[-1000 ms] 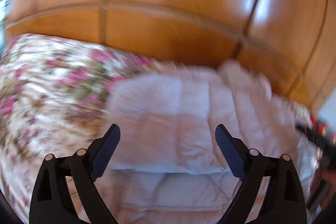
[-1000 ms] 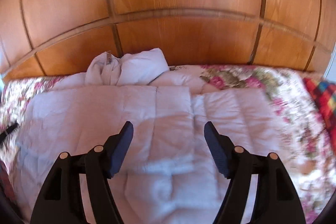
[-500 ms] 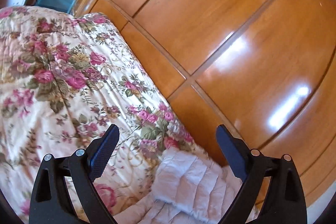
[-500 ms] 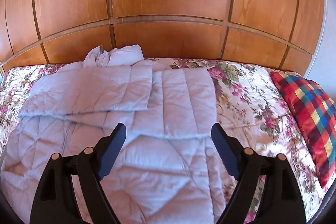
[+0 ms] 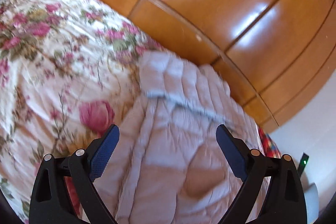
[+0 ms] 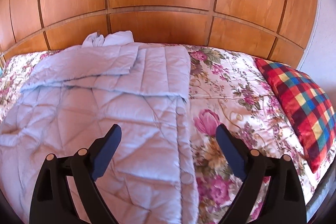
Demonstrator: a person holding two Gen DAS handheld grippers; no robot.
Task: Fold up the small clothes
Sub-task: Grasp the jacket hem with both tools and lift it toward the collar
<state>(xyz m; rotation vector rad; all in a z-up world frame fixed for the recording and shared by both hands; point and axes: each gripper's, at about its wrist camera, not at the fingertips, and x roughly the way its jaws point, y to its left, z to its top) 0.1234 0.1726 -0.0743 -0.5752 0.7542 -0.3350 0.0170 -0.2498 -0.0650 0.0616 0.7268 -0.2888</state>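
A pale lilac quilted jacket (image 6: pixel 109 110) lies flat on the flowered bedspread (image 6: pixel 226 85), with both sleeves folded across its chest and its hood (image 6: pixel 109 39) bunched against the wooden headboard. My right gripper (image 6: pixel 169 135) is open and empty, hovering over the jacket's right edge with its snap buttons. In the left wrist view the jacket (image 5: pixel 180 131) is blurred; my left gripper (image 5: pixel 168 140) is open and empty above its left side.
A wooden panelled headboard (image 6: pixel 159 22) runs behind the bed. A red checked pillow (image 6: pixel 302 102) lies at the bed's right side. The flowered bedspread (image 5: pixel 52 51) spreads to the left of the jacket. A dark device with a green light (image 5: pixel 303 162) stands beyond the bed's right edge.
Both grippers have pulled back from the folded sleeves. The right gripper has moved right, toward the jacket's right edge. The left view swung away to the bedspread and back over the jacket's left side.
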